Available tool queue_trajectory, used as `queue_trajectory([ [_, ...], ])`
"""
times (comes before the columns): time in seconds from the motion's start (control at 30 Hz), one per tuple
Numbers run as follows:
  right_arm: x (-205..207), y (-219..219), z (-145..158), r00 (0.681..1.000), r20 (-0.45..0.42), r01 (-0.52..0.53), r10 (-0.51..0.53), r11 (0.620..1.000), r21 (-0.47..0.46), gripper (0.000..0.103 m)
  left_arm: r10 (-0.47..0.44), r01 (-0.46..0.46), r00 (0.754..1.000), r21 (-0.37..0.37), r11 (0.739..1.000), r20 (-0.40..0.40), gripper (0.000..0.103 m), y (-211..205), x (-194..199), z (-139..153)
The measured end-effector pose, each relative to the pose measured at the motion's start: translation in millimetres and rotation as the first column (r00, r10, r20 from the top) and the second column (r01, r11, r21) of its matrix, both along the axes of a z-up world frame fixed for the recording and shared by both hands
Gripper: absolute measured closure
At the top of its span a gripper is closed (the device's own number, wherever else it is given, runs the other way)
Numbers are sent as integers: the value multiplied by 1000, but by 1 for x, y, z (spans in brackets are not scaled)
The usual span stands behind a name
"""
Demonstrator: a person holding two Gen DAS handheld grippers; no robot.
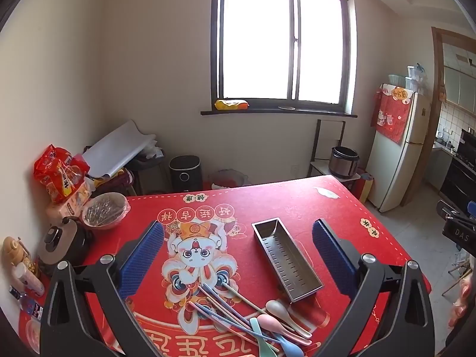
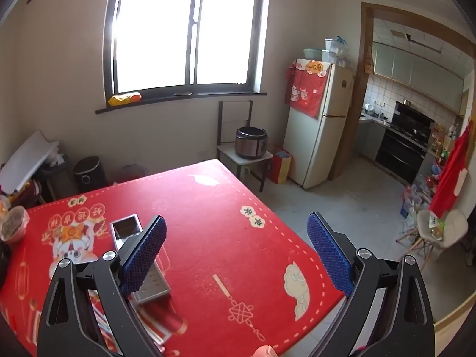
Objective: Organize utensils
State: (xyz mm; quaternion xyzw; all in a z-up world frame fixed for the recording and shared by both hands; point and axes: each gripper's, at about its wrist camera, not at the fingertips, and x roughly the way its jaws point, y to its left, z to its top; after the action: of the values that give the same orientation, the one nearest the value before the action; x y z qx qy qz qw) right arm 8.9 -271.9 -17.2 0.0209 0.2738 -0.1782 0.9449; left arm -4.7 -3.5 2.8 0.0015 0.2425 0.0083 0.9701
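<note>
The red printed tablecloth (image 1: 297, 205) bears round gold medallions of Chinese characters, seen upside down and too distorted to read with confidence. On it, right of centre, lies the long rectangular slotted stainless-steel utensil holder (image 1: 287, 257), on its side and empty; it looks rigid, fairly light and smooth, best taken across its narrow walls. Just near of it sits a loose pile of pastel plastic spoons and chopsticks (image 1: 253, 318): light, stiff, likely slippery, best pinched mid-handle. The left gripper (image 1: 238, 253) and right gripper (image 2: 238, 253) both hover spread wide, holding nothing.
</note>
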Motion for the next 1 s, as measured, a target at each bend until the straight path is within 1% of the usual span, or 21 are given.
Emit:
queue_trajectory([
  [0.27, -8, -13, 4, 1000, 0, 5, -5, 1000, 1, 11, -8, 8, 1000, -1, 1000, -3, 5, 1, 4, -2],
  [0.33, -4, -15, 8, 1000, 0, 7, -7, 1000, 1, 11, -10, 10, 1000, -1, 1000, -4, 5, 1, 5, -2],
  [0.4, -2, -7, 4, 1000, 1, 14, -14, 1000, -2, 11, -11, 11, 1000, -1, 1000, -4, 5, 1, 5, -2],
  [1.0, -1, -7, 6, 1000, 3, 18, -18, 1000, -5, 11, -24, 24, 1000, -1, 1000, 2, 5, -1, 2, 0],
])
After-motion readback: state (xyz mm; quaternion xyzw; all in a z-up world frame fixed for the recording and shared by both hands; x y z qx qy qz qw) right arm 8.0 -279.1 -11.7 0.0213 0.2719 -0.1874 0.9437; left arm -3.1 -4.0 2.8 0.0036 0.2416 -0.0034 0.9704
